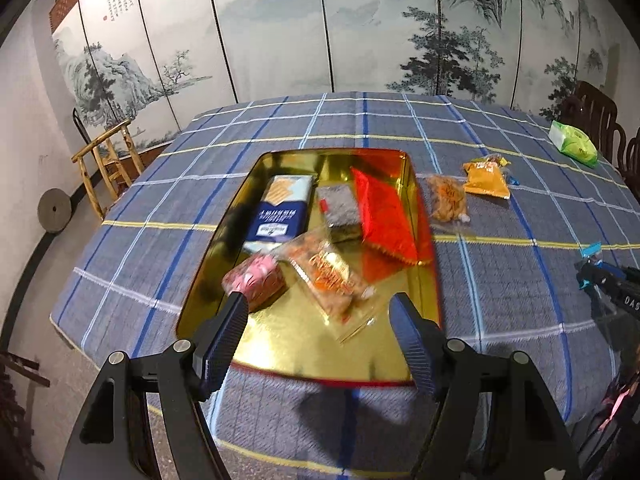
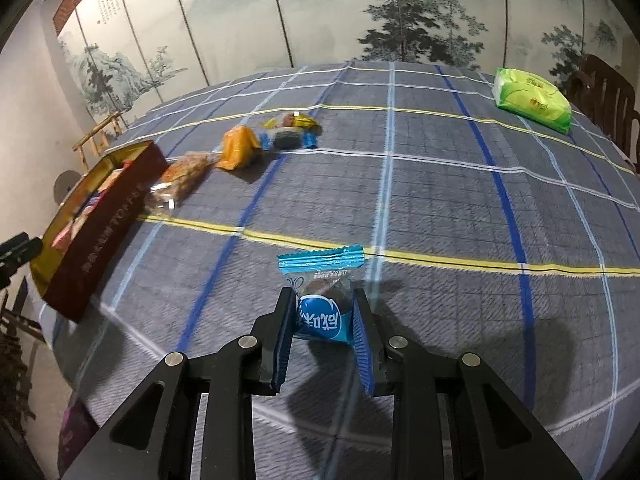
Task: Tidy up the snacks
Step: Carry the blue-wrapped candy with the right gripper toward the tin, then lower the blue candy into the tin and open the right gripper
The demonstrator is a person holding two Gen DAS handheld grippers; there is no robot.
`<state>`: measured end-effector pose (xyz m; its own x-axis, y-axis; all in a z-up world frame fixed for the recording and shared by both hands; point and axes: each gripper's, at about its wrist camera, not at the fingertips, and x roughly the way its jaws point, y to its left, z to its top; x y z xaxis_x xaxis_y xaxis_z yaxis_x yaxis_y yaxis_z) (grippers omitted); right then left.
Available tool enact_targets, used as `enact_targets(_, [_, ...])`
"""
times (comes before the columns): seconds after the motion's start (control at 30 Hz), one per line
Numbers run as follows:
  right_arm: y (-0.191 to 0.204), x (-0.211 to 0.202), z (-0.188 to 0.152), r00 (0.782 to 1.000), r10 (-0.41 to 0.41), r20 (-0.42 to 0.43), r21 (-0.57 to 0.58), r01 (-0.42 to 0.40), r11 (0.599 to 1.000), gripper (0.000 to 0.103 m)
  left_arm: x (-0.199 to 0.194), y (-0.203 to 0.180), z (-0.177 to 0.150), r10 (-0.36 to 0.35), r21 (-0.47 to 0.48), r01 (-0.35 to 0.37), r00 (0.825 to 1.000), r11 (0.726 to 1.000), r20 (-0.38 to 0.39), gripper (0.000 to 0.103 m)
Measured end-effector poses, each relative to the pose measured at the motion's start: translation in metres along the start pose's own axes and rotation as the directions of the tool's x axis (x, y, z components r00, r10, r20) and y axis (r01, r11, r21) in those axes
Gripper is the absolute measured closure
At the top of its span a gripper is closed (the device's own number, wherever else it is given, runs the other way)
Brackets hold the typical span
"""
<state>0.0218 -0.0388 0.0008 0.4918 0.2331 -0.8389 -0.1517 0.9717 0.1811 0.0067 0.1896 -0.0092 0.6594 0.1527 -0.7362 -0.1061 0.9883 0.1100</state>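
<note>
Painted folding screens (image 1: 280,32) with ink mountain scenery stand behind a table covered by a blue-grey plaid tablecloth (image 2: 440,200). On the cloth sits a gold-lined tin box (image 1: 304,352), dark red outside, holding a blue cracker pack (image 1: 280,212), a red packet (image 1: 386,216), a dark grey packet (image 1: 340,206), a clear bag of orange snacks (image 1: 332,276) and a pink-wrapped snack (image 1: 256,278). Just beside the box lies a clear bag of fried snacks (image 2: 184,178), then an orange packet (image 2: 238,148) and several small wrapped candies (image 2: 290,128). A green pack (image 2: 532,98) lies well apart at the far edge. The left gripper (image 1: 318,308) hangs over the box, jaws spread wide, holding nothing. The right gripper (image 2: 323,312) clamps a blue-wrapped snack (image 2: 322,316) above the cloth.
</note>
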Motion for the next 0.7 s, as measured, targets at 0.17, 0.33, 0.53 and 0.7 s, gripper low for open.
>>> enact_targets(0.17, [0.028,-0.011,0.005,0.998,0.066,0.015,-0.042,-0.065,0.997,0.074,-0.01,0.011,-0.011,-0.007,-0.021,0.007,1.0,1.0,0.004,0.033])
enact_targets(0.33, [0.07,-0.021,0.015,0.992,0.124,0.025,-0.121,-0.12,0.985,0.074,-0.016,0.02,-0.021,0.008,-0.016,-0.008,1.0,1.0,0.009,0.033])
enact_targets(0.53, [0.133,-0.024,0.026,0.979,0.205,0.011,-0.226,-0.197,0.954,0.074,-0.019,0.033,-0.028,0.022,-0.026,-0.022,1.0,0.999,0.012,0.027])
enact_targets(0.7, [0.177,-0.018,0.035,0.963,0.27,-0.019,-0.28,-0.265,0.923,0.074,-0.021,0.041,-0.032,0.039,-0.033,-0.038,0.999,0.999,0.014,0.026])
